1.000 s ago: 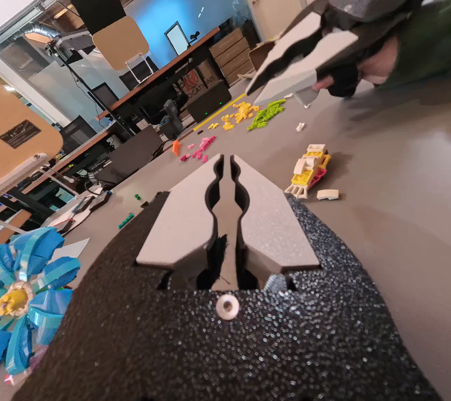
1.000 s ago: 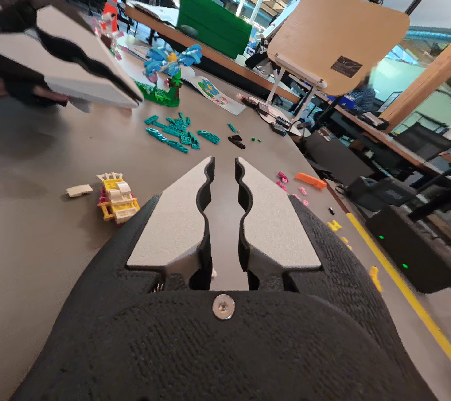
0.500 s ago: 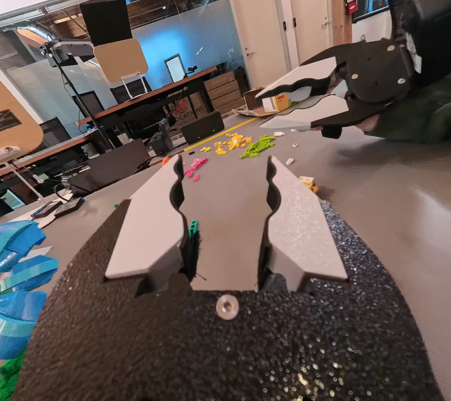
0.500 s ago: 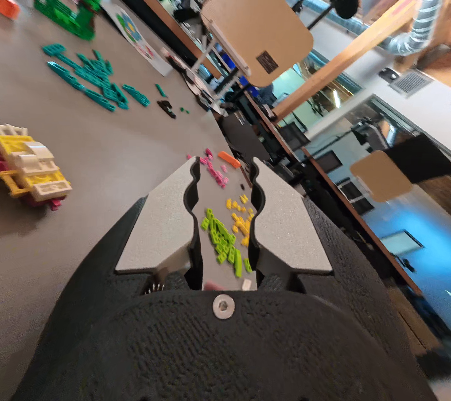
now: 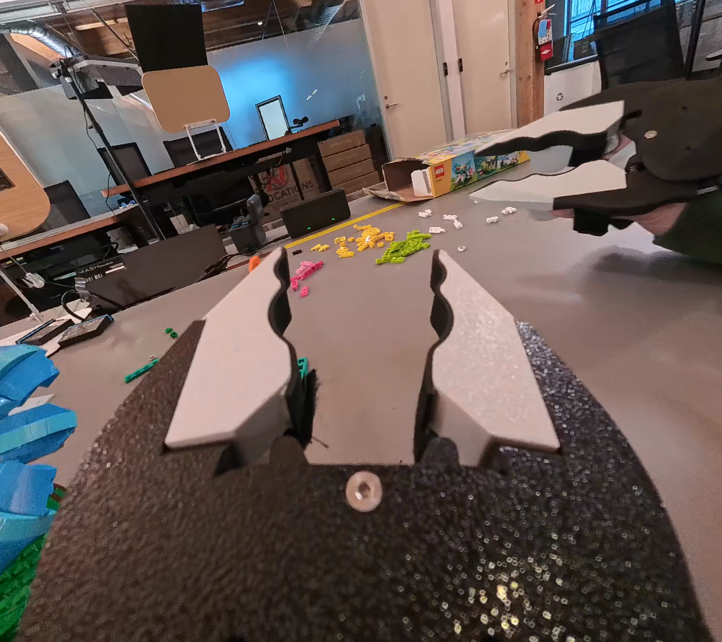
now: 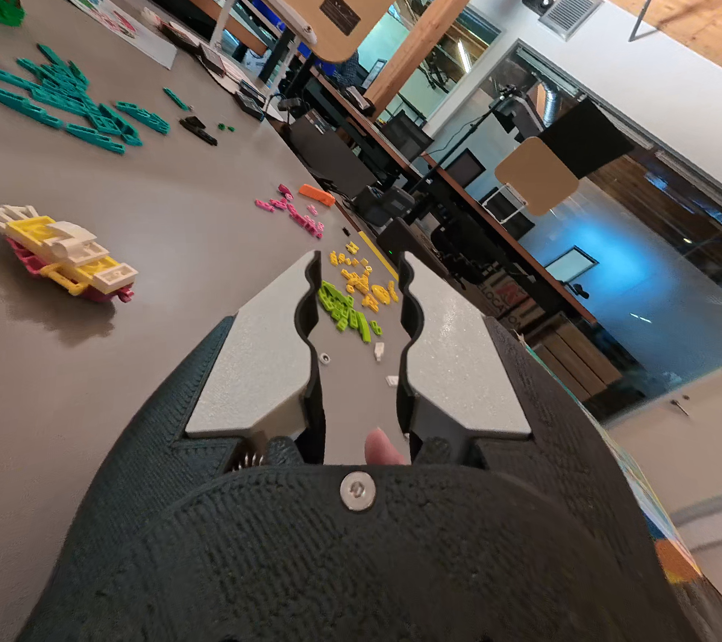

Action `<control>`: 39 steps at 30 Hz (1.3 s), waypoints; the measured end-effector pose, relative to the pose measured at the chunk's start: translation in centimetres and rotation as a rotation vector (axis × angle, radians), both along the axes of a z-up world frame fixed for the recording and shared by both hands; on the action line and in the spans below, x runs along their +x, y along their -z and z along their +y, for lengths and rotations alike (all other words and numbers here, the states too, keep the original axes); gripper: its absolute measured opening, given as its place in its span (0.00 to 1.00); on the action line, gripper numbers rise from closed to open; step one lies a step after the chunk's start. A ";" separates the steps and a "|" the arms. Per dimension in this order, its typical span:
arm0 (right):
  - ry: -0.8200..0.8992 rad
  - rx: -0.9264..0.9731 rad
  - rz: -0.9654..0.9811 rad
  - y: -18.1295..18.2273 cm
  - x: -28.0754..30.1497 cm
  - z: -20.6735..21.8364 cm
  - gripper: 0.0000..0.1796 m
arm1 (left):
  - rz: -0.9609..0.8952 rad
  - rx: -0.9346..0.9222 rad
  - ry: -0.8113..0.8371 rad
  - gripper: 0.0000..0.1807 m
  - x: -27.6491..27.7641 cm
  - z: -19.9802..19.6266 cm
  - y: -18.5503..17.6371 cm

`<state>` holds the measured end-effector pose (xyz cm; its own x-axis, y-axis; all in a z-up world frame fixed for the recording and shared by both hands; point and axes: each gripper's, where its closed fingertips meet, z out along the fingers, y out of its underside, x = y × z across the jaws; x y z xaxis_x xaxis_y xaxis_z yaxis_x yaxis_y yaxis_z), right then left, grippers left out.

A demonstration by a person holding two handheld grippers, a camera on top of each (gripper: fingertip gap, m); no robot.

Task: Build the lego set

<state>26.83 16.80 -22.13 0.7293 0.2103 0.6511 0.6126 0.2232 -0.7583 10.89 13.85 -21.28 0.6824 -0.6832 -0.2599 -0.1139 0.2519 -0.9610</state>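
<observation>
The left gripper [image 5: 357, 258] hovers over the grey table [image 5: 586, 369] with its two fingers spread wide and nothing between them. A small teal piece [image 5: 301, 367] shows at the inner edge of its left finger near the base; whether it is stuck there or lying on the table below cannot be told. Ahead of the tips lie pink pieces [image 5: 306, 271], then yellow pieces [image 5: 361, 239] and lime-green pieces [image 5: 404, 247], with white pieces [image 5: 449, 221] beyond. The opened lego box [image 5: 453, 170] lies farther off.

The right gripper [image 6: 357, 258], seen also up to the right of the left one [image 5: 478, 176], has its fingers apart and empty, pointing toward the lime-green pieces [image 6: 344, 308] and yellow pieces [image 6: 365, 285]. The yellow, white and magenta partly built model [image 6: 66, 260] sits well to its left, with teal pieces [image 6: 74, 107] beyond that.
</observation>
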 end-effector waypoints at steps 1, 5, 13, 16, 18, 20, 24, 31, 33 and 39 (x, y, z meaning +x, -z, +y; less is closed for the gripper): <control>0.020 -0.009 0.009 0.2 0.5 0.1 0.21 | 0.005 0.002 0.000 0.39 0.0 0.0 0.0; 0.081 -0.047 0.083 0.5 2.4 0.6 0.21 | 0.012 0.012 0.004 0.39 0.2 -0.2 0.1; 0.095 -0.062 0.091 0.8 2.8 0.5 0.21 | -0.011 0.013 0.012 0.38 0.0 -0.3 -0.2; 0.076 -0.095 0.116 1.2 2.6 0.7 0.19 | -0.017 0.005 0.013 0.38 -0.1 -0.2 -0.2; 0.071 -0.123 0.146 1.4 2.8 1.0 0.18 | -0.018 0.000 0.014 0.37 -0.1 -0.1 -0.2; 0.056 -0.115 0.167 1.1 2.7 1.1 0.17 | -0.017 -0.001 0.013 0.37 -0.1 -0.1 -0.2; 0.024 -0.078 0.220 0.2 2.7 1.4 0.15 | -0.020 0.005 0.014 0.36 -0.1 -0.2 -0.2; -0.084 -0.073 0.285 -0.5 1.3 1.5 0.15 | -0.019 -0.008 0.020 0.34 0.0 -0.1 -0.1; -0.101 -0.076 0.271 -0.5 0.8 1.3 0.15 | -0.014 -0.010 0.022 0.33 0.0 0.0 -0.1; -0.223 -0.172 0.332 0.0 -1.4 0.8 0.10 | 0.010 -0.020 0.026 0.32 0.4 0.1 0.2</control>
